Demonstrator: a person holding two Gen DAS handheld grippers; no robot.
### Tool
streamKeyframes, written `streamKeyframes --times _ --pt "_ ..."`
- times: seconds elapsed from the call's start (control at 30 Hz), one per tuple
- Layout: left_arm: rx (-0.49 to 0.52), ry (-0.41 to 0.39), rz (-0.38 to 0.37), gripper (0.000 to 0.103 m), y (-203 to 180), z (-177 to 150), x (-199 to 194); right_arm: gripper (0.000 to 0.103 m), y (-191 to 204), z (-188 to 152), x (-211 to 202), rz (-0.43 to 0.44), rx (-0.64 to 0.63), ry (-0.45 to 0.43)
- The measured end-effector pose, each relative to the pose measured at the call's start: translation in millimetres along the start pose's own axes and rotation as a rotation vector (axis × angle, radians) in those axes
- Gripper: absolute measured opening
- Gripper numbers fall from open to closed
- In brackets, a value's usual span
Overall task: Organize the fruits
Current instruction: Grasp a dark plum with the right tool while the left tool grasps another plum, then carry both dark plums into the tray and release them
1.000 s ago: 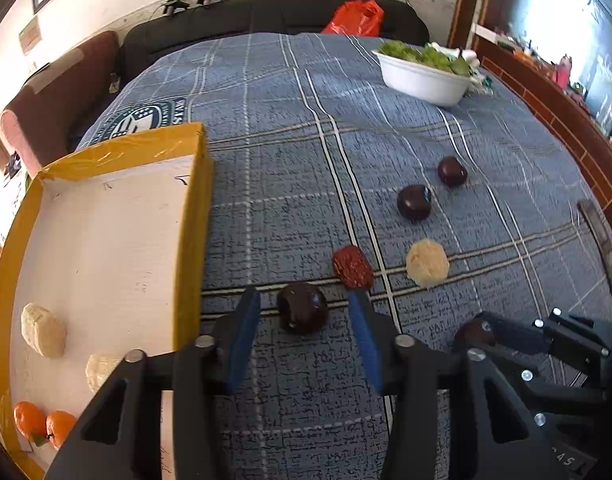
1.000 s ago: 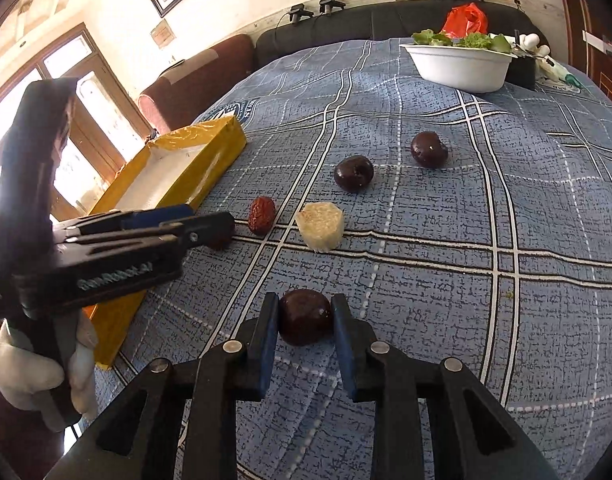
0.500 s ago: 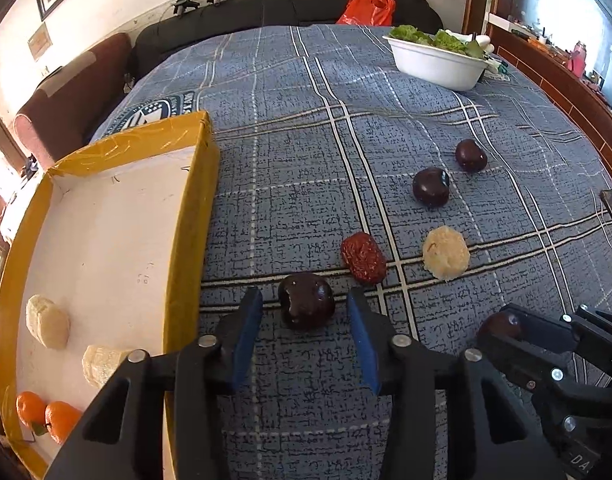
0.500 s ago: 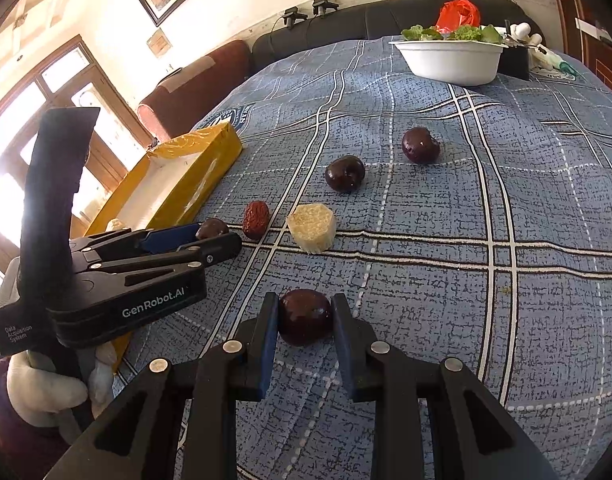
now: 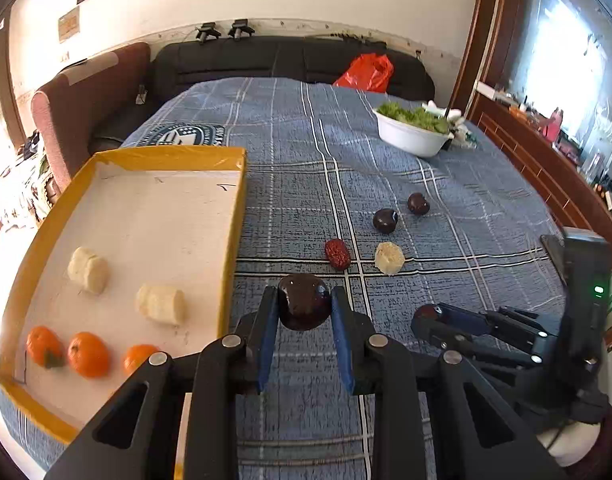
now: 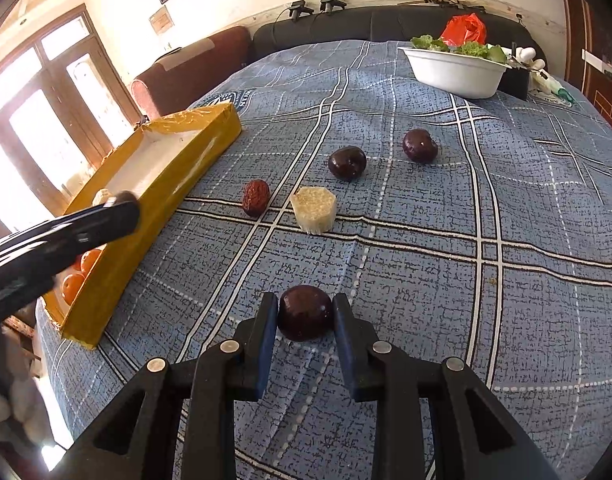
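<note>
While two dark plums sit clamped between blue-padded fingers, the sorting job looks roughly half done. At the left of the left wrist view lies the yellow-rimmed tray (image 5: 232,216), already carrying three small oranges (image 5: 88,354) at lower left and two pale banana pieces (image 5: 161,304) above them. At bottom centre of that view, the left gripper (image 5: 304,312) pinches a glossy plum (image 5: 304,307), its jaws narrow and pressing both flanks; the fruit appears lifted clear of the blue checked cloth (image 5: 290,152), just right of the tray wall. A round, slick skin held only at two points could squirt free if the hand swings hard toward the tray, or the fruit could clip the raised rim on a low crossing. Right of centre, a red date (image 5: 337,254), a pale cut chunk (image 5: 389,257) and two more dark plums (image 5: 385,221) wait loose. In the right wrist view, the right gripper (image 6: 305,314) at bottom centre is closed narrowly on a second plum (image 6: 305,312), apparently resting on the cloth. With both tools bound for one tray, they risk colliding over its edge, and too firm a squeeze could bruise the soft flesh.
</note>
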State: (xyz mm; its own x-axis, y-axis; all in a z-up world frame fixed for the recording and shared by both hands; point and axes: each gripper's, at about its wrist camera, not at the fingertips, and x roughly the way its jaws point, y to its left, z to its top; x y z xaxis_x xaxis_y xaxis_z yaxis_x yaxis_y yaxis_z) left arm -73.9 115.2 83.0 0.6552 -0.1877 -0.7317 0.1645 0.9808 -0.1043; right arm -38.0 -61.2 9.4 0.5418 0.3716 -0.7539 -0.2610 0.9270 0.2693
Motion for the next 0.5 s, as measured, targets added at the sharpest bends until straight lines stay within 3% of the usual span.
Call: streamKeyframes --times 0.23,0.5 --pt "-0.102 -0.036 0.007 0.025 34 -17 -27 0.029 4 -3 -5 -0.032 0.01 -0.006" --pt "-0.242 -0.064 0.092 0.026 99 -30 -41 0.029 35 9 -15 -0.015 -0.039 -0.034"
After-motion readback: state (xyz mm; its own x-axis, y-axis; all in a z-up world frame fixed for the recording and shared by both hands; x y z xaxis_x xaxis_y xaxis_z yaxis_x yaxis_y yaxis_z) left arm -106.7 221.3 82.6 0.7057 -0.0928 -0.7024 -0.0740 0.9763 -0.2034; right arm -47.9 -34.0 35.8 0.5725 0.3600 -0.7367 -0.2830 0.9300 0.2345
